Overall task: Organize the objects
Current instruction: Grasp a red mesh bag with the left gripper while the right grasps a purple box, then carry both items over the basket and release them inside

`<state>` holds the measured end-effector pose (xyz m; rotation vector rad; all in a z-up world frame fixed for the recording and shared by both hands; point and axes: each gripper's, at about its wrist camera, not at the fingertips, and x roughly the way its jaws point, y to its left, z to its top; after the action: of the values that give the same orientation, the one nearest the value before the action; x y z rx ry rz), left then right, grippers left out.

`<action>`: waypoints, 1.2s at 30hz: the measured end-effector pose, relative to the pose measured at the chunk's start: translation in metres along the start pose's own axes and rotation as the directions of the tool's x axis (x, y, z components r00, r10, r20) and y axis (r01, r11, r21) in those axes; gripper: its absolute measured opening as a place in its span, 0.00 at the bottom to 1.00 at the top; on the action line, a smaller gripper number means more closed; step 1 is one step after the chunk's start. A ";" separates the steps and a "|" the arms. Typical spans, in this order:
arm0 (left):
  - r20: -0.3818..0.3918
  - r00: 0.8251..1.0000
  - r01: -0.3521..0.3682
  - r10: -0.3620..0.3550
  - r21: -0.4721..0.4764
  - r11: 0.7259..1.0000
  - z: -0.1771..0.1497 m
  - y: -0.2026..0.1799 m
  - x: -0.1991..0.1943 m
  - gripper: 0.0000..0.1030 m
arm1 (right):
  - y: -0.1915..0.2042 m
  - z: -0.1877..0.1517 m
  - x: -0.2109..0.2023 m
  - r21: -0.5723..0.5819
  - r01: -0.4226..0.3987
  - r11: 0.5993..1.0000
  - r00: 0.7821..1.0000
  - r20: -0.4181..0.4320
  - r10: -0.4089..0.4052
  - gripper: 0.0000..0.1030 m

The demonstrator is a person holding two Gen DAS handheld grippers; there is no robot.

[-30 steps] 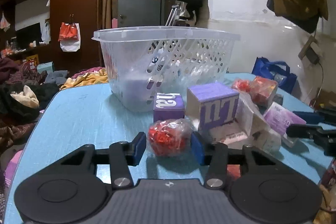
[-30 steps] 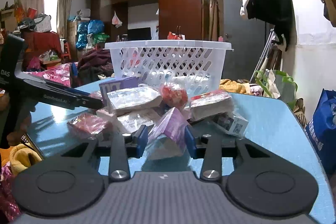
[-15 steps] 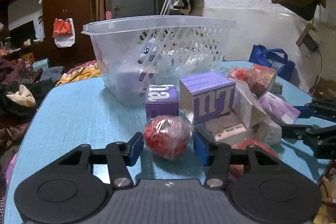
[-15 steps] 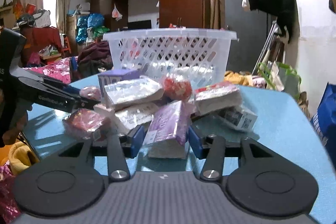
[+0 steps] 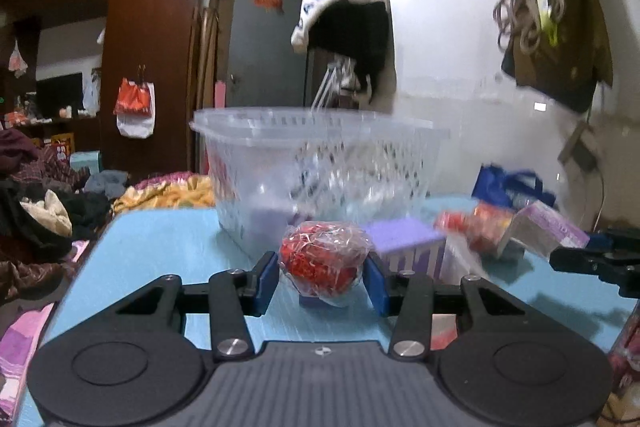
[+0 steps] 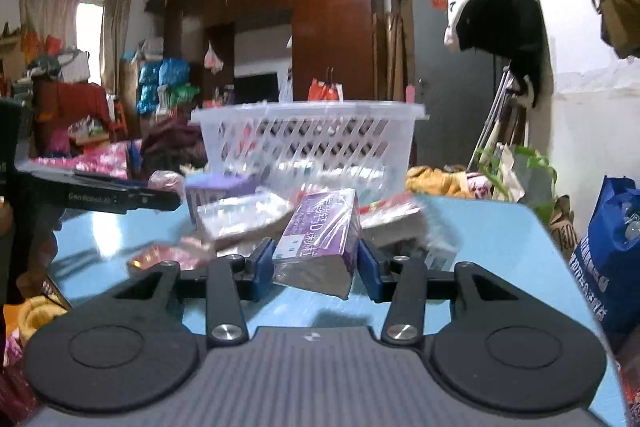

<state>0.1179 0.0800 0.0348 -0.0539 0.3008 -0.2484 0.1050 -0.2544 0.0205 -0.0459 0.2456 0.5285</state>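
I've got the left gripper point(image 5: 322, 277) closing on the red wrapped bundle point(image 5: 325, 259), clear of the blue table point(image 5: 160, 247); the right gripper point(image 6: 316, 265) is tightening on the purple packet point(image 6: 320, 231). The white basket point(image 6: 308, 143) waits just beyond, something purple already inside. Most of the pile point(image 6: 240, 215) looks unsorted.

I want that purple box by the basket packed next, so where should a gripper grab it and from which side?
Take the purple box across its two upright side faces, coming from the front at table level, probably. Its flat, parallel sides suit the pads, and the white basket stands close behind it. The left gripper is closing on the red wrapped ball, so it is busy.
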 end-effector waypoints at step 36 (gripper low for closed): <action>-0.069 0.994 0.091 -0.090 0.004 0.996 -0.008 -0.028 0.002 0.80 | -0.041 0.049 0.073 0.027 0.106 0.994 0.987 -0.124 -0.102 1.00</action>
<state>0.1105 0.0519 0.0289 -0.0518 0.3665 -0.3418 0.1976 -0.2482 0.0496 -0.0583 0.3699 0.4181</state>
